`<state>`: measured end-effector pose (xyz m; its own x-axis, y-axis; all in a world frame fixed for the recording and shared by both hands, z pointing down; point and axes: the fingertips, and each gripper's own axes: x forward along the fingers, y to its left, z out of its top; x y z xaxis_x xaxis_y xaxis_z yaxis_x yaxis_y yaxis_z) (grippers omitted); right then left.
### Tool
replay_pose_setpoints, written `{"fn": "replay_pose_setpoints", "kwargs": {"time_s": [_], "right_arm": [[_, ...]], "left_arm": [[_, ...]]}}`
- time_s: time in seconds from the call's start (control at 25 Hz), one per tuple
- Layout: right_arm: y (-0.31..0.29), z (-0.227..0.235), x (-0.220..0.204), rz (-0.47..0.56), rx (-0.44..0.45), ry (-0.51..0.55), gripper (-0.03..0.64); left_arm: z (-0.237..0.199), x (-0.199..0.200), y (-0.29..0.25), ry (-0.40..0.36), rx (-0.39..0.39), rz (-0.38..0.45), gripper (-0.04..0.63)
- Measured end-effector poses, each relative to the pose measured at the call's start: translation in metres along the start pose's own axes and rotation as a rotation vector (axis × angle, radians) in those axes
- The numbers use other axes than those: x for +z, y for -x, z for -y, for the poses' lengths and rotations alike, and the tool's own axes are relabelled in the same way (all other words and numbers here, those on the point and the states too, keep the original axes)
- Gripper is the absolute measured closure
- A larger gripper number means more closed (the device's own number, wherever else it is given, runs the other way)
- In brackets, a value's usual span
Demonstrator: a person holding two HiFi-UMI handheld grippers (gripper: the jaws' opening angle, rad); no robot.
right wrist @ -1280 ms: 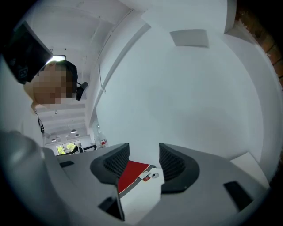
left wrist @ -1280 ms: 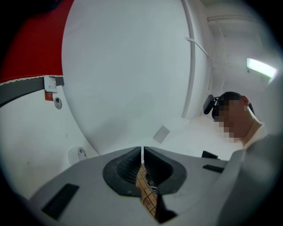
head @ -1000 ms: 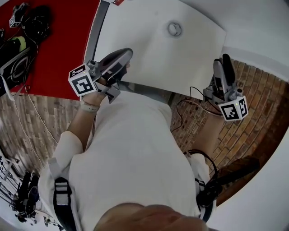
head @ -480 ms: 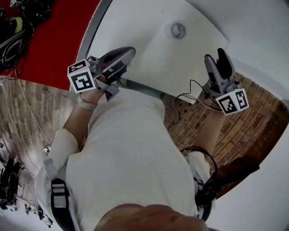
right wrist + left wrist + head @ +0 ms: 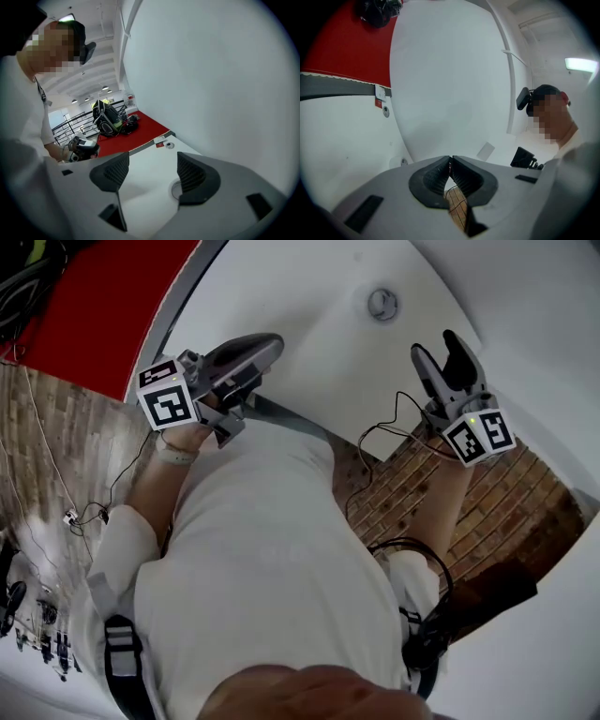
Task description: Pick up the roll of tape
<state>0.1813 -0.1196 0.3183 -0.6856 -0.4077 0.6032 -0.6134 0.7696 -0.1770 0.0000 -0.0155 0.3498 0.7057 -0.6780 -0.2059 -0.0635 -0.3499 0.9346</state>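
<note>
**Head view.** The roll of tape [image 5: 382,304] lies flat on the white worktop [image 5: 309,343], near its far side. It sits ahead of the right tool [image 5: 434,345] and well apart from it. The right tool's jaws are spread wide and opening, with nothing between them. The left tool [image 5: 270,341] hangs over the near edge with its jaws together and nothing in them. A black cable [image 5: 394,432] loops just under the right wrist by the worktop edge, above the brick floor [image 5: 525,493]. A red carpet [image 5: 112,306] lies off to the left. Only bare worktop lies between the right tool and the tape.

**Left gripper view.** The pads of the left tool [image 5: 450,160] meet at their tips and grip nothing. This view shows only worktop and wall, not the tape.

**Right gripper view.** The jaws of the right tool [image 5: 152,164] stand far apart and empty. The roll of tape [image 5: 174,190] shows as a thin ring, half hidden behind one jaw and not centred in the gap. Bags [image 5: 108,121] sit far off on the red carpet.

The likely trouble is that a jaw comes down on the ring and not around it. The roll is low and flat and the surface looks smooth, so it could skid away or slip out of a shallow pinch. The cable might catch the wrist on the reach.
</note>
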Motion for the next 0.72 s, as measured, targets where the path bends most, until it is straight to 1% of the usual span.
{"fn": "replay_pose_setpoints", "kwargs": {"time_s": [0.08,0.16,0.48,0.72], "right_arm": [[-0.018,0.004,-0.008,-0.057,0.026,0.022,0.316],[-0.03,0.007,-0.014,-0.088,0.047,0.04,0.314],[-0.057,0.011,-0.022,-0.175,0.113,0.095,0.314],[-0.089,0.024,-0.06,-0.306,0.137,0.116,0.314]], "left_arm": [[-0.011,0.0,0.003,0.02,0.014,0.023,0.586],[-0.016,0.002,0.005,0.024,0.023,0.046,0.586],[-0.003,0.006,0.008,-0.004,0.054,0.099,0.586],[-0.023,0.007,0.013,0.026,0.075,0.132,0.586]]}}
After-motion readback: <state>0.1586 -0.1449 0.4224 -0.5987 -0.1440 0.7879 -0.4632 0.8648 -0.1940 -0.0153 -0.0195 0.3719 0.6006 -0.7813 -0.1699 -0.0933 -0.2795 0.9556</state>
